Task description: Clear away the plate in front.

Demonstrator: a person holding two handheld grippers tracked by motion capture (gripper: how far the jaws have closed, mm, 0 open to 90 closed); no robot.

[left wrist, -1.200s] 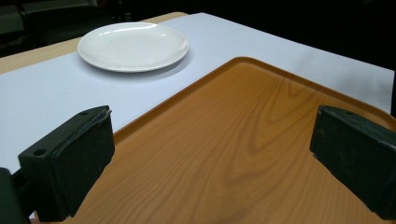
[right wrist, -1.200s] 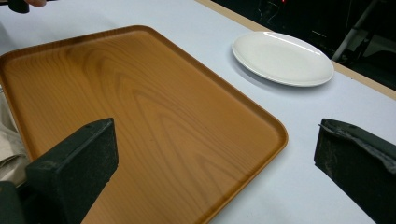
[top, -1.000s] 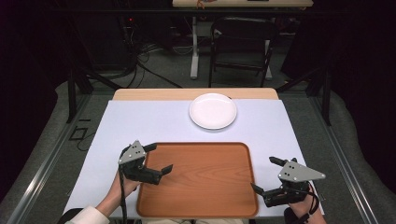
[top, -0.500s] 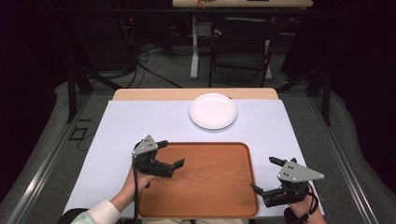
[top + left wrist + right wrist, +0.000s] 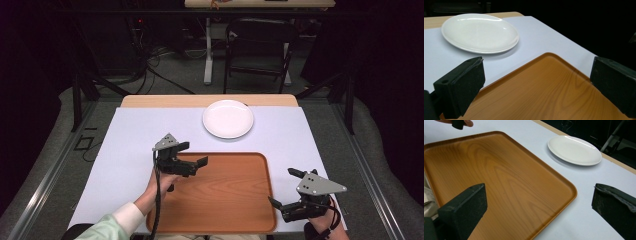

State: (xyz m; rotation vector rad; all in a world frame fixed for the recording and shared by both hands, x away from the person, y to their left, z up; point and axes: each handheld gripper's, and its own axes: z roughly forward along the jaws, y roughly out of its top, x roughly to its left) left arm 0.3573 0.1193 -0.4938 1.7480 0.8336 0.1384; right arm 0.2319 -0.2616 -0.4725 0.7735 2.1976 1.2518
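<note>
A wooden tray (image 5: 225,200) lies empty at the near middle of the table. Beyond its far edge sits an empty white plate (image 5: 228,118). My left gripper (image 5: 194,154) hovers open over the tray's far left part, pointing toward the plate. In the left gripper view the tray's far right corner (image 5: 544,95) lies between its jaws, with the plate (image 5: 480,32) ahead at the left. My right gripper (image 5: 284,187) stands open just off the tray's right edge. The right gripper view looks across the tray (image 5: 499,177) to the plate (image 5: 574,150).
A pale sheet (image 5: 125,150) covers the table, and a strip of bare wood (image 5: 200,100) shows at the far edge. A dark chair (image 5: 257,45) and cables stand on the floor beyond. The left hand (image 5: 468,122) shows at the top of the right gripper view.
My left gripper has moved right and forward, from the tray's left edge to over its far left part, and stays open. The right gripper has not moved.
</note>
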